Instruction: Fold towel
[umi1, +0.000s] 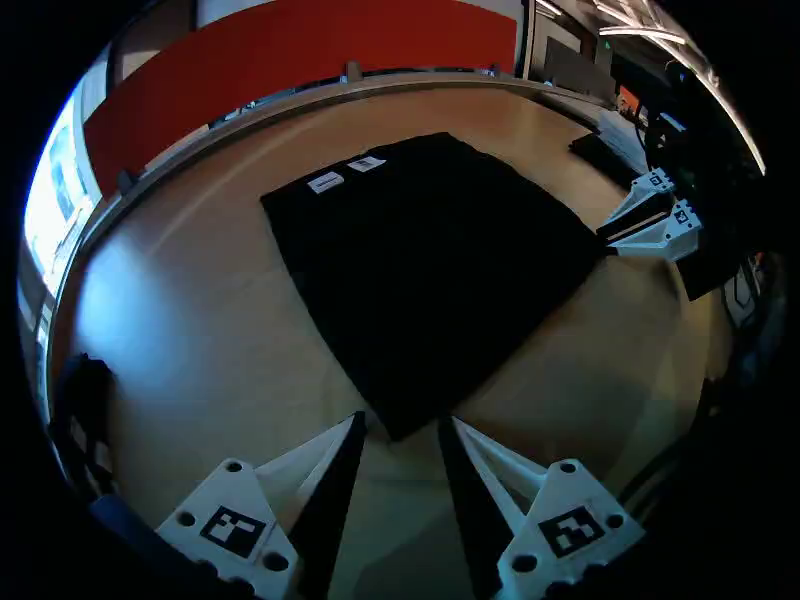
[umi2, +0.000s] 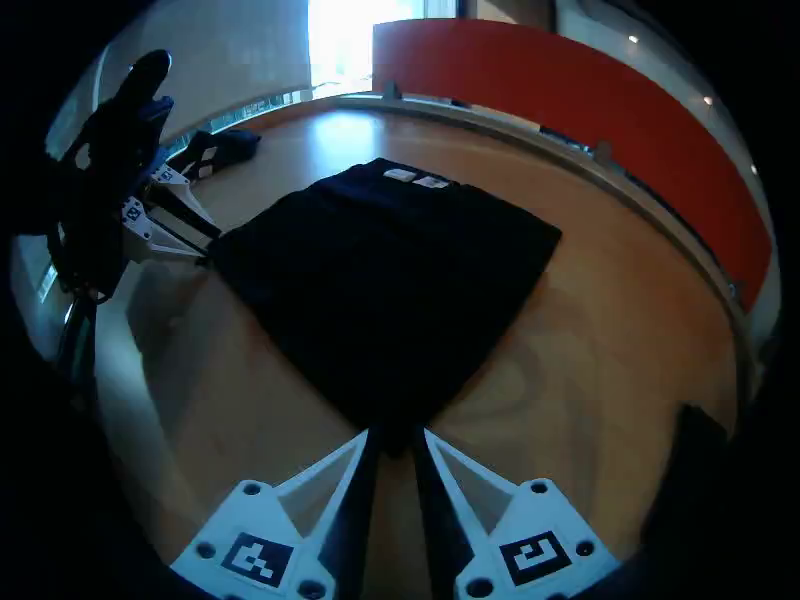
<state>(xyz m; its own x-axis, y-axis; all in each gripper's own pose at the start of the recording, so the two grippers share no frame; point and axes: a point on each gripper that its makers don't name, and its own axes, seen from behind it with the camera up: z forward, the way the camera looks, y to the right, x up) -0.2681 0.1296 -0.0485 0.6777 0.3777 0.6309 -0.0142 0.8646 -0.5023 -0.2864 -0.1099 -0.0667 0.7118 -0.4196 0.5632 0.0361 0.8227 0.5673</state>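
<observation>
a wooden table (umi1: 200, 330) before a red wall (umi1: 300, 60) carries the black towel (umi1: 430, 270), lying flat. the left gripper (umi1: 402, 420) stands open around one corner; the right gripper (umi2: 395, 435) sits narrow around another (pressing or not, i cannot tell). better to pinch both corners firmly, then lift them together.

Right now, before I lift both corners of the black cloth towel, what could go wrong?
1. The left gripper stands open around a corner of the black cloth towel; lifting now would likely leave it behind.
2. The right gripper reaches only the very tip of its corner, grip uncertain, so that corner may slip out.
</observation>
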